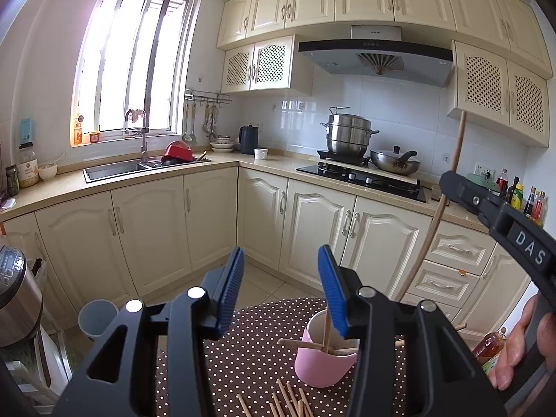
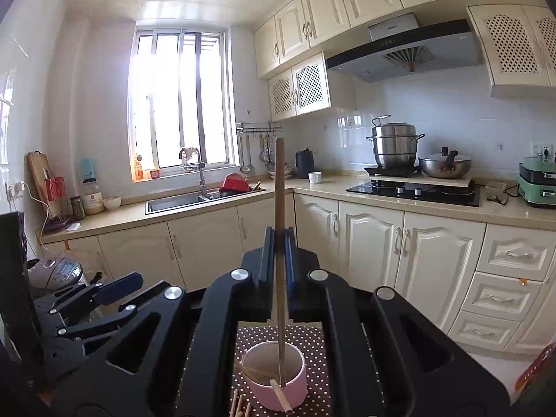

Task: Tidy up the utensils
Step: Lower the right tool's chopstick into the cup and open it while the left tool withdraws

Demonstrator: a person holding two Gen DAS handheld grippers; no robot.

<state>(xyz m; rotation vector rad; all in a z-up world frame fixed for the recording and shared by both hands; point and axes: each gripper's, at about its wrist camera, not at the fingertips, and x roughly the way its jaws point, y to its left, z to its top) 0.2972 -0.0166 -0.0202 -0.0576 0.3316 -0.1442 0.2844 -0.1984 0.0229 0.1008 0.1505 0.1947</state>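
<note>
The right gripper (image 2: 280, 239) pinches one chopstick (image 2: 279, 187) upright so its lower end drops into the pink cup (image 2: 274, 387), while the left gripper (image 1: 281, 278), jaws apart and empty, waits beside it.

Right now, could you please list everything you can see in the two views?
pink cup: one, pink, on the dotted tablecloth, chopsticks inside.
held chopstick: one, wooden, upright over the cup.
loose chopsticks: several, wooden, on the cloth before the cup.
steamer pot: one, steel, on the stove.
wok: one, steel, beside the pot.
kettle: one, dark, corner counter.
sink: one, steel, below the window.
left gripper: blue pads, open, empty.
right gripper: black, shut on the held chopstick.
</note>
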